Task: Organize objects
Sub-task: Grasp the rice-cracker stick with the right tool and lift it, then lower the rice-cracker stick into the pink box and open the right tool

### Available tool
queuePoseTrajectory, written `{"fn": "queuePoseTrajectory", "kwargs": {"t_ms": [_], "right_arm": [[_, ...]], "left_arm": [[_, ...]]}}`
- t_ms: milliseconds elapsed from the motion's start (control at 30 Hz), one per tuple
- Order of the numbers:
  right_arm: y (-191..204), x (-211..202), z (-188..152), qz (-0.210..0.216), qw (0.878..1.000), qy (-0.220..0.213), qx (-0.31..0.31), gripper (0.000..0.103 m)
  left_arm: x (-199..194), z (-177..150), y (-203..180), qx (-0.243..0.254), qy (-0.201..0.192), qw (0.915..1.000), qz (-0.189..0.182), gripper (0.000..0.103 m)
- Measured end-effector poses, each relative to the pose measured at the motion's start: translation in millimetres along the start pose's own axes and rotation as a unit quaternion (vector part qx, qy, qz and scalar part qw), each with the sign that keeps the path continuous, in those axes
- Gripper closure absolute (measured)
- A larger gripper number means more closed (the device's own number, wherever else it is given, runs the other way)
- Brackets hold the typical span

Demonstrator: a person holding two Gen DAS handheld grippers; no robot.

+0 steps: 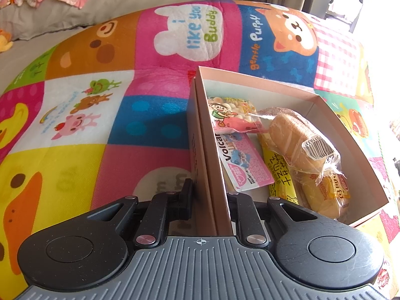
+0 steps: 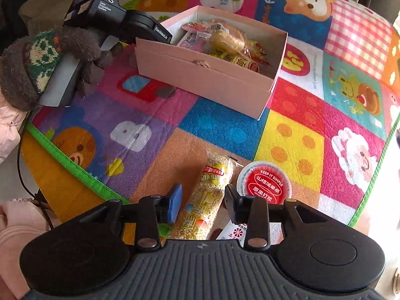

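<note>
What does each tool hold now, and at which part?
The left tool clamps the box by its near side wall. The right tool is open around the rice bar, holding nothing.

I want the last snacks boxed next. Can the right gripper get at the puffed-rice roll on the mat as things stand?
Probably yes. The right gripper is open with the puffed-rice roll lying lengthwise between its fingers, nothing on top of it. The red-lidded cup sits close beside the right finger and might get nudged.

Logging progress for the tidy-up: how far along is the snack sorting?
Done: several wrapped snacks lie in the pink cardboard box. In hand: left gripper clamps the box wall; right gripper straddles the puffed-grain roll, jaws open. Left: that roll and the red-lidded round cup.
</note>
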State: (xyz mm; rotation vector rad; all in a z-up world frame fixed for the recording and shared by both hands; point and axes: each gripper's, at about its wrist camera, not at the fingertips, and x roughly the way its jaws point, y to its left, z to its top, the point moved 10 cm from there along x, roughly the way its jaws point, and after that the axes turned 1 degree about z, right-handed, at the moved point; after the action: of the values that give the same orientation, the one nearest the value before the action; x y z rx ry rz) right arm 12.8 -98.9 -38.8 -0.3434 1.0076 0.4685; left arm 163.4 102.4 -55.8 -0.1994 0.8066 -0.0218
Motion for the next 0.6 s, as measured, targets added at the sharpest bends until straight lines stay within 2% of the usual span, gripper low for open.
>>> {"fn": "queuePoseTrajectory", "kwargs": {"t_ms": [100,167,233,300,400,600], "right_arm": [[-6,10,-6,0.017,0.999,0.012,0.034,0.067],[-5,6,-6,0.034,0.998,0.015,0.042,0.075],[-2,-1,-2,0.060,0.997,0.013,0.053,0.075],[-2,-11,7,0.063,0.997,0.002,0.055,0.075],[-10,-36,40,0.053,0.997,-0.038,0.051,0.075],[-44,-63,134,-0.003,0.993,-0.116,0.023,0.075]], "left_arm": [[0,0,0,0.000,0.000,1.0000,0.000,0.085],[0,0,0,0.001,0.000,1.0000,0.000,0.085],[0,0,0,0.001,0.000,1.0000,0.000,0.085],[0,0,0,0.000,-0.001,1.0000,0.000,0.085],[0,0,0,0.001,0.000,1.0000,0.000,0.085],[0,0,0,-0.002,-0.001,1.0000,-0.002,0.085]]}}
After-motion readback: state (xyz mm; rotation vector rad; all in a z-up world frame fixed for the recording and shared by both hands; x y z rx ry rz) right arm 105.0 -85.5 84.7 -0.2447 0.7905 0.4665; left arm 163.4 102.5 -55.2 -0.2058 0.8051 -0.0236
